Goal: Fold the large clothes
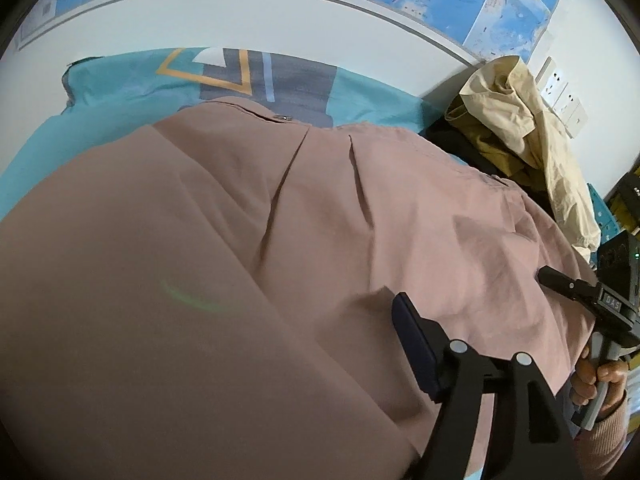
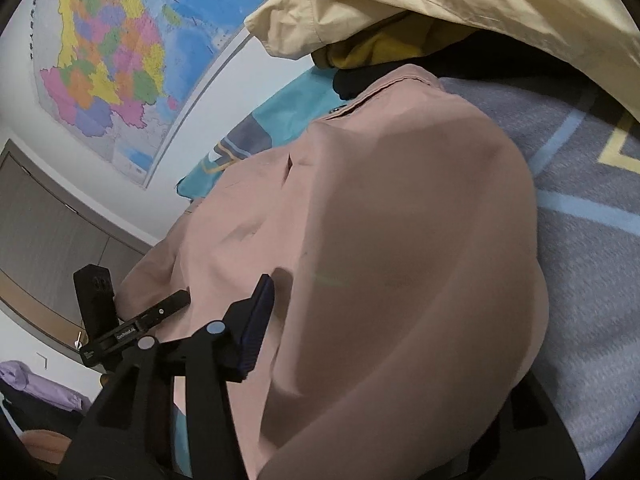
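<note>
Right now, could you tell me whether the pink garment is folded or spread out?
Spread out, not neatly folded: the pink garment lies wide across the bed cover, with loose creases and one rounded fold-over along its edge.

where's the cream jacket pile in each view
Left wrist view: the cream jacket pile sits at the upper right, beyond the far right edge of the pink garment.
Right wrist view: the pile fills the top, right of centre, above the pink garment.
Shared landmark: the wall map, beside the pile in both views.

Dusty-pink garment [image 1: 240, 240] on a teal, grey and yellow-lined bedspread [image 1: 120, 92]; cream jacket [image 1: 508, 112].
</note>
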